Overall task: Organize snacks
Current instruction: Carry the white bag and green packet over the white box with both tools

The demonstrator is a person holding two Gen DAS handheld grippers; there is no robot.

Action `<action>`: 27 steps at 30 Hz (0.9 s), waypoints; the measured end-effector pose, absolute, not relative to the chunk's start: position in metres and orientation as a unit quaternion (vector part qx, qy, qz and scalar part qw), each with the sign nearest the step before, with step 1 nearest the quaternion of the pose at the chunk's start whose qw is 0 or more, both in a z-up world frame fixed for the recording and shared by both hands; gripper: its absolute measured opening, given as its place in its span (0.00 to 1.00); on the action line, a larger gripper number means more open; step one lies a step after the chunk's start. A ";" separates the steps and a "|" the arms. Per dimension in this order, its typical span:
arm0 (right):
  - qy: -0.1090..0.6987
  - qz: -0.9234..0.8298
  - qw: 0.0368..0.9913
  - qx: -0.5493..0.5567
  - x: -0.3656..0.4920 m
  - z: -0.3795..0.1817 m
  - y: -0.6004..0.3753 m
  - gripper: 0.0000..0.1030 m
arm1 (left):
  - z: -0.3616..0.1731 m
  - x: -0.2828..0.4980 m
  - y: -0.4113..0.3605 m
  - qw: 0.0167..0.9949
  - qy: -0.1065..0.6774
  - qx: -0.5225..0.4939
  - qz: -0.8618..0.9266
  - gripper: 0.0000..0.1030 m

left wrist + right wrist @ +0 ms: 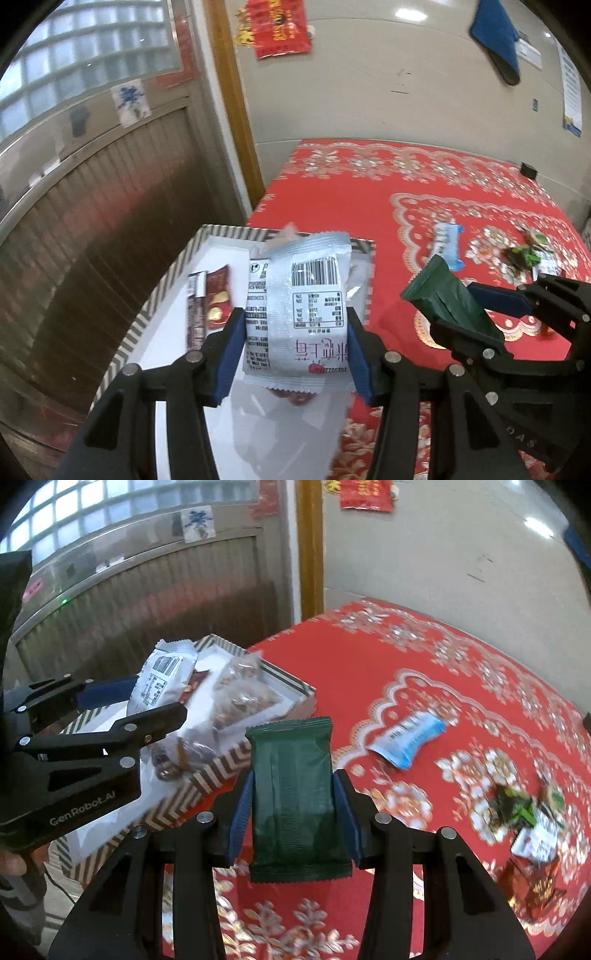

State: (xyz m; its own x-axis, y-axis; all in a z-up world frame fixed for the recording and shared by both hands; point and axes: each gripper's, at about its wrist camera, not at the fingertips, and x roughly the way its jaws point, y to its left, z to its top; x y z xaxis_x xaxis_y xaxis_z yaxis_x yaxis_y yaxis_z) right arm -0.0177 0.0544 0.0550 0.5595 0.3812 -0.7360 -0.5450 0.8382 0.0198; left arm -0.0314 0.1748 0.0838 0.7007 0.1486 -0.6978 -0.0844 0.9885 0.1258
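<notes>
Over red tablecloth, silver packet and green packet sit clamped between jaws.

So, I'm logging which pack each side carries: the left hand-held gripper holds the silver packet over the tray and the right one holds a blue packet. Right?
Not quite. The left hand-held gripper does hold the silver packet over the tray, but the right hand-held gripper holds a green packet, as the right wrist view shows. The blue packet lies on the tablecloth.
</notes>
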 end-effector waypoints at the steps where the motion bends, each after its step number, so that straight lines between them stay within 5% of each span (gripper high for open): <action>1: 0.387 0.268 0.875 -0.109 -0.017 0.056 0.060 0.41 | 0.084 -0.031 0.180 0.921 0.382 0.040 0.067 0.53; 27: 0.384 0.307 0.850 -0.189 0.011 0.044 0.158 0.41 | 0.052 -0.014 0.268 0.893 0.427 -0.008 0.144 0.53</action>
State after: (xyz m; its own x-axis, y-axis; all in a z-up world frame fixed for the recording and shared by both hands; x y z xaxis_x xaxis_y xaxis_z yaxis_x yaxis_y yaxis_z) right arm 0.0108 0.1584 0.0443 0.5155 0.3773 -0.7694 -0.6674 0.7399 -0.0842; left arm -0.0136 0.2676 0.0519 0.5944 0.2495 -0.7645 -0.2631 0.9587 0.1082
